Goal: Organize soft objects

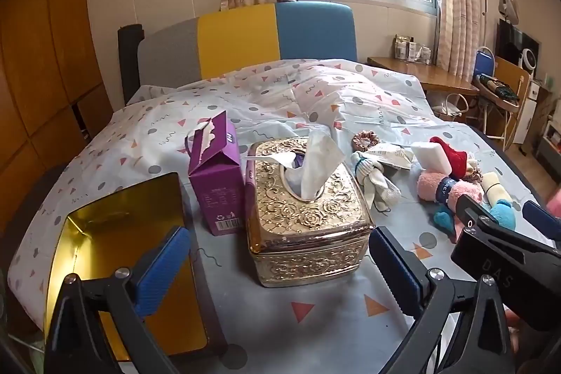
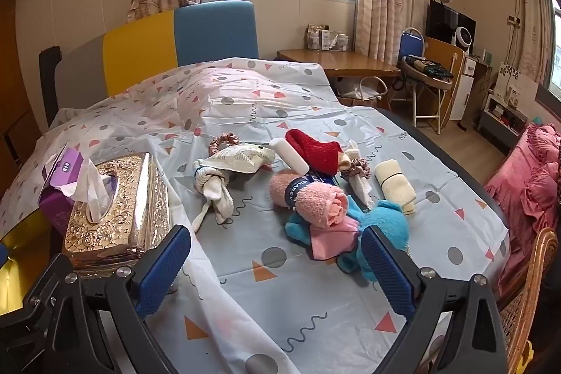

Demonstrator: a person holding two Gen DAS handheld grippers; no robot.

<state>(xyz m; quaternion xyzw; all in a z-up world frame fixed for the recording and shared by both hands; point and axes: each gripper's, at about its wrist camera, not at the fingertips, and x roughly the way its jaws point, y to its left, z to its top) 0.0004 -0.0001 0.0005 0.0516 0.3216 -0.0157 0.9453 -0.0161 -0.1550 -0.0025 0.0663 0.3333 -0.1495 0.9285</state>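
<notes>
Lettering is scarce: the dark band on the rolled pink towel (image 2: 317, 204) carries white capitals only partly legible, the purple carton (image 1: 217, 177) shows a barcode and small print too fine to read, and "DAS" is embossed on the right gripper's black body as seen from the left wrist. The left gripper (image 1: 280, 272) hovers with its blue pads spread wide and nothing between them, framing the gold embossed tissue box (image 1: 308, 219); the right gripper (image 2: 277, 269) is likewise fully apart and empty, above bare patterned sheet (image 2: 280, 314). The soft things lie in a loose heap on the right half of the bed: pink towel, blue plush (image 2: 385, 226), red knit piece (image 2: 315, 146), cream rolled cloth (image 2: 396, 188), knotted white sock (image 2: 214, 188) and pink scrunchie (image 2: 224, 141). A gold tin (image 1: 115, 255) sits open at the bed's left edge, just beside the carton. Clear sheet runs between heap and grippers; the right bed edge is near the cream roll.
</notes>
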